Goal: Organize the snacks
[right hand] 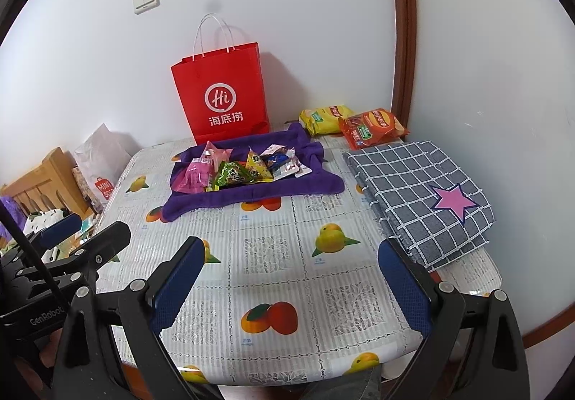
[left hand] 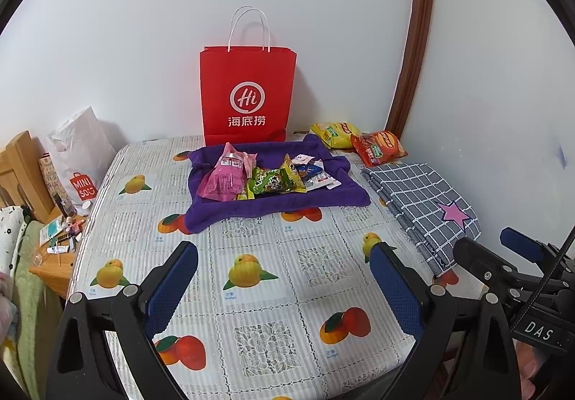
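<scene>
A purple cloth tray sits mid-table and holds several small snack packets: a pink one, a green one and a blue-white one. A yellow chip bag and a red chip bag lie at the back right. A red paper bag stands against the wall. My left gripper and right gripper are open and empty over the table's near edge.
A folded grey checked cloth with a pink star lies on the right. The table has a fruit-print cover. A white Miniso bag and a cluttered wooden nightstand stand at the left.
</scene>
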Demonstrator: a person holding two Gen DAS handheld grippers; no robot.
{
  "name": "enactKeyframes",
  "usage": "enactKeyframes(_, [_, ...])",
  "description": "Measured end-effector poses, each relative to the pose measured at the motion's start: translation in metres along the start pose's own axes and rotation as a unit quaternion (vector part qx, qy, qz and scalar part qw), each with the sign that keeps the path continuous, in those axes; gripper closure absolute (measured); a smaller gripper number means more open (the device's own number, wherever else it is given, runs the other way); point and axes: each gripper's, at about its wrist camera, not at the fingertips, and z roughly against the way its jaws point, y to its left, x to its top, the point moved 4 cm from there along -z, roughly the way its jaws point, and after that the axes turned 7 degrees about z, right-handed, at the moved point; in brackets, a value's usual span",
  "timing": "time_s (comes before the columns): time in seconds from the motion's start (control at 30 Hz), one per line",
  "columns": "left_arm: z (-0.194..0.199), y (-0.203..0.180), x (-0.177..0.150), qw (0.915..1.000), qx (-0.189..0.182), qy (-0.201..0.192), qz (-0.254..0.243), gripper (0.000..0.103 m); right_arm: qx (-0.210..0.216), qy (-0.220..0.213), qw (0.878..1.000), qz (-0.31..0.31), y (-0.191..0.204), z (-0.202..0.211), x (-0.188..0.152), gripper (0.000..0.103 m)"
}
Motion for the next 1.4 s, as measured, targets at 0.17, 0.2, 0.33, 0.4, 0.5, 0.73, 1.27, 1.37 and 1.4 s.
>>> enactKeyframes(0.17, [0.0,0.0,0.0,1.0,-0.001,0.0,0.0,0.006,0.001,0.001,1.0,0.0,0.0,-0.001,0.0,0.007])
enactKeyframes(0.2, [0.0,0.0,0.0,1.0,-0.001,-0.001,0.0,0.006,0.002,0.002,1.0,0.001,0.0,-0.001,0.0,0.007])
enactKeyframes(0.33, [0.0,-0.001,0.0,1.0,-0.001,-0.002,-0.001,0.006,0.003,0.002,1.0,0.0,0.001,-0.001,-0.001,0.007])
enactKeyframes(0.4, [0.001,-0.001,0.001,1.0,-0.002,-0.001,-0.001,0.006,0.004,0.003,1.0,0.001,0.001,-0.003,-0.001,0.007])
enactKeyframes(0.5, [0.001,-0.002,0.002,1.0,-0.001,-0.001,-0.001,0.006,0.005,0.002,1.0,0.001,0.001,-0.003,-0.001,0.007])
enactKeyframes(0.73, [0.001,-0.001,0.002,1.0,-0.001,0.0,-0.001,0.006,0.004,0.002,1.0,0.002,0.002,-0.003,0.0,0.007])
enactKeyframes(1.27, [0.003,0.007,0.004,1.0,0.001,-0.004,0.002,0.006,0.005,-0.004,1.0,0.007,0.011,0.002,0.002,0.007])
enactKeyframes(1.37, [0.004,0.008,0.004,1.0,0.001,-0.005,0.001,0.006,0.004,-0.006,1.0,0.007,0.012,0.002,0.003,0.007])
enactKeyframes(1.4, [0.004,0.008,0.004,1.0,0.001,-0.005,0.002,0.006,0.004,-0.006,1.0,0.008,0.012,0.003,0.003,0.007])
